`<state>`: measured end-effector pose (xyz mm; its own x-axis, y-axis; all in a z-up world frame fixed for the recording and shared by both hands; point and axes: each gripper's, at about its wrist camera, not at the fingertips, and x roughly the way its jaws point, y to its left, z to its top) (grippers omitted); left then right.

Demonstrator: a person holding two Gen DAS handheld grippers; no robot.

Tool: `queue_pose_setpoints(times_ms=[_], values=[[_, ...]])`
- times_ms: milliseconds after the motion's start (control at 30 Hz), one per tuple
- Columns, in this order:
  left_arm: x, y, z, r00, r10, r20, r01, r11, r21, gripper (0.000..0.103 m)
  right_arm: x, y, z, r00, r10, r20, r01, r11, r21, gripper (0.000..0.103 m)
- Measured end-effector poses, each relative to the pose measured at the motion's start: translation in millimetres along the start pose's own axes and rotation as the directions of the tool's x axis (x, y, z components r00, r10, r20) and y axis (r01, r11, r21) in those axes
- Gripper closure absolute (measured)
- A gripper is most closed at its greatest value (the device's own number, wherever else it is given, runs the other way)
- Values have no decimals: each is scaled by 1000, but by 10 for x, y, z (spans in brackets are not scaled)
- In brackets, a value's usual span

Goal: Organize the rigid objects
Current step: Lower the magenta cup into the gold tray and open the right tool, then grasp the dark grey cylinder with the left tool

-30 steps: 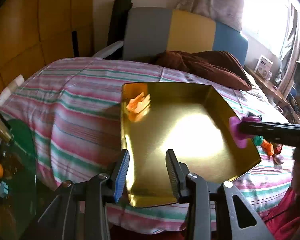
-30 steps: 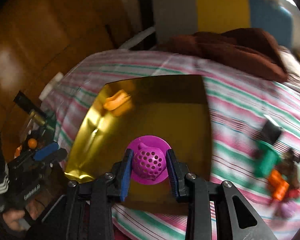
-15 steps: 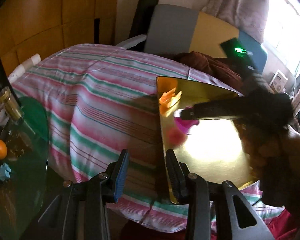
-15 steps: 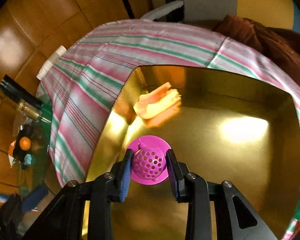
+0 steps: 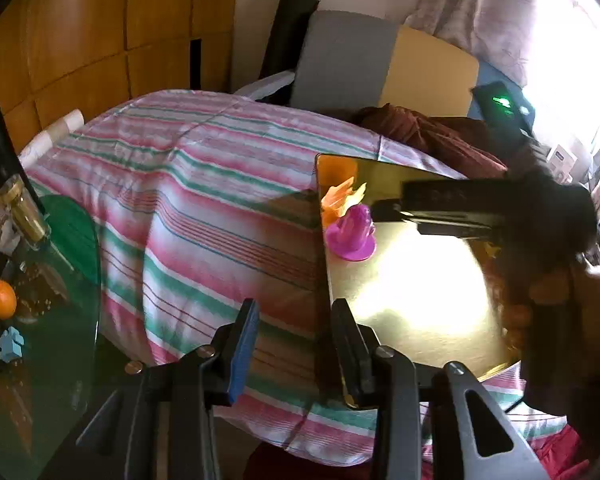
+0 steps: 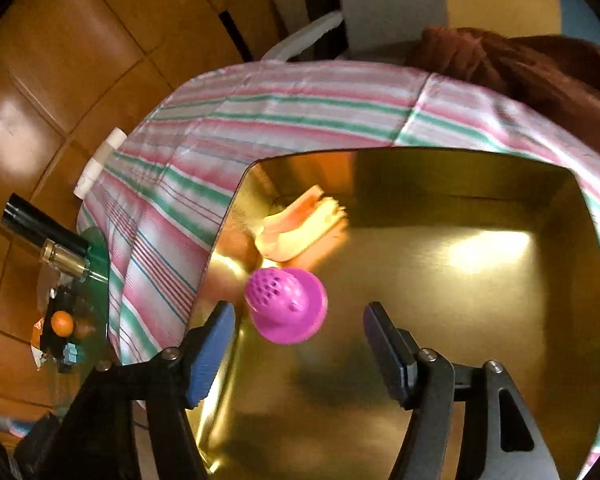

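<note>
A gold metal tray [image 6: 480,280] lies on the striped bed; it also shows in the left wrist view [image 5: 420,304]. A magenta perforated cup [image 6: 286,304] lies in the tray's near left part, next to an orange toy [image 6: 304,228]. My right gripper [image 6: 298,340] is open just behind the cup, not touching it. In the left wrist view the cup [image 5: 352,234] sits by the orange toy [image 5: 340,200], with the right gripper's arm above the tray. My left gripper [image 5: 294,340] is open and empty over the tray's near left edge.
A striped pink, green and white bedspread [image 5: 204,216] covers the bed. A brown blanket [image 6: 520,68] lies at the head. A green glass side table [image 5: 60,280] at left holds a bottle [image 5: 20,208], an orange ball [image 5: 1,299] and small items.
My right gripper opened and let go of the magenta cup, which now lies in the tray by the orange toy. The left gripper's view has shifted only slightly.
</note>
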<state>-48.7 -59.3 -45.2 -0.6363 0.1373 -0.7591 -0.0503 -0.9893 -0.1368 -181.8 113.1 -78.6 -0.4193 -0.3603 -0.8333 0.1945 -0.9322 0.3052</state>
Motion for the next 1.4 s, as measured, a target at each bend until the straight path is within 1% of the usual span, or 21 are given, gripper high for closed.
queue_pose_setpoints(times_ms=[167, 267, 400, 600, 733, 867, 1067, 1133, 1200, 1300, 1333, 1400], values=[[-94, -129, 13, 1000, -10, 21, 9, 999, 34, 66, -396, -101, -160, 993, -69, 92, 73, 996, -45, 32], [-140, -247, -1, 999, -20, 26, 18, 998, 66, 66, -638, -169, -265, 984, -98, 147, 107, 993, -57, 31], [-215, -402, -32, 999, -36, 32, 33, 994, 109, 66, -902, -283, -412, 972, -125, 200, 139, 989, -55, 31], [-266, -635, -61, 998, -56, 30, 50, 984, 168, 66, -1272, -524, -625, 951, -173, 258, 188, 982, -34, 31], [-277, -793, -76, 997, -75, 27, 68, 976, 208, 66, -1496, -758, -743, 935, -212, 283, 221, 975, 0, 31], [-278, -963, -99, 995, -102, 11, 96, 965, 245, 66, -1705, -1037, -849, 916, -265, 302, 263, 964, 48, 30], [-270, -1218, -119, 990, -143, -11, 140, 943, 302, 66, -2025, -1539, -1002, 876, -359, 321, 328, 933, 148, 30], [-261, -1330, -125, 987, -159, -21, 158, 933, 323, 66, -2139, -1730, -1055, 861, -391, 325, 345, 919, 192, 28], [-258, -1423, -142, 985, -169, -29, 169, 924, 343, 66, -2252, -1954, -1118, 842, -428, 329, 364, 900, 240, 24], [-233, -1579, -161, 982, -181, -43, 184, 908, 376, 66, -2381, -2330, -1215, 808, -496, 318, 399, 858, 324, 23], [-219, -1634, -163, 982, -183, -48, 188, 902, 388, 66, -2419, -2488, -1264, 790, -529, 311, 416, 834, 363, 23], [-207, -1750, -171, 980, -193, -56, 198, 890, 411, 66, -2464, -2723, -1348, 766, -571, 296, 430, 797, 425, 23]])
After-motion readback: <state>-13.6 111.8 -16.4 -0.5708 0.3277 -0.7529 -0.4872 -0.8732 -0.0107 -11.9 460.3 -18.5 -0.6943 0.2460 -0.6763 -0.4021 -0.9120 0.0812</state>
